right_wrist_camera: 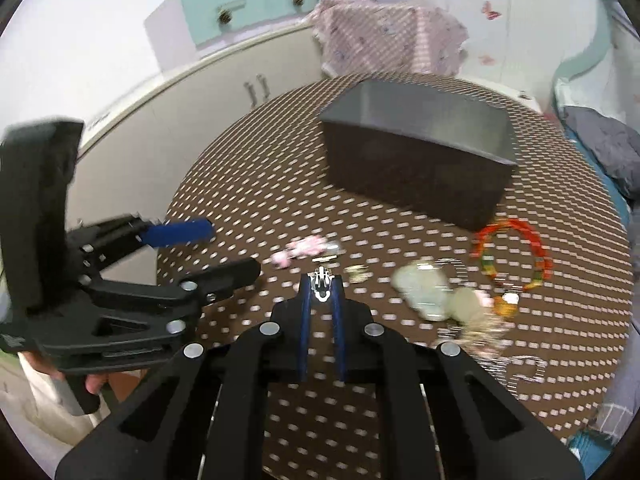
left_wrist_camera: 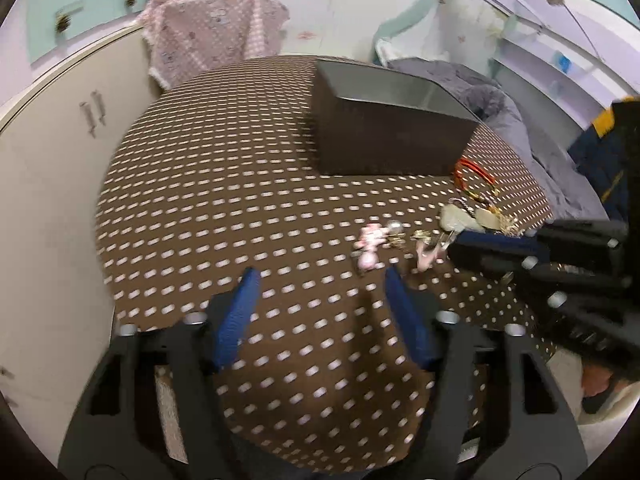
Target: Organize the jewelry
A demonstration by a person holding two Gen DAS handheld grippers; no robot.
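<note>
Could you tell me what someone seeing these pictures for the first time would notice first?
Probably the dark rectangular open-topped box, standing toward the far side of the brown table with pale dashes. Next, the orange and red beaded bracelet lying just in front of the box's right corner, beside a blurred heap of pale stones and chains. Nearest, the right gripper is closed on a small silver trinket, while the left gripper hangs open over the cloth.

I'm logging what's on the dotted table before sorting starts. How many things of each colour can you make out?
Dark box: 1
Red-orange beaded bracelet: 1
Pink jewelry piece: 1
Pale green pieces: 2
Small silver piece in the right gripper: 1
Total: 6, plus a blurred gold and chain tangle I cannot count.
</note>
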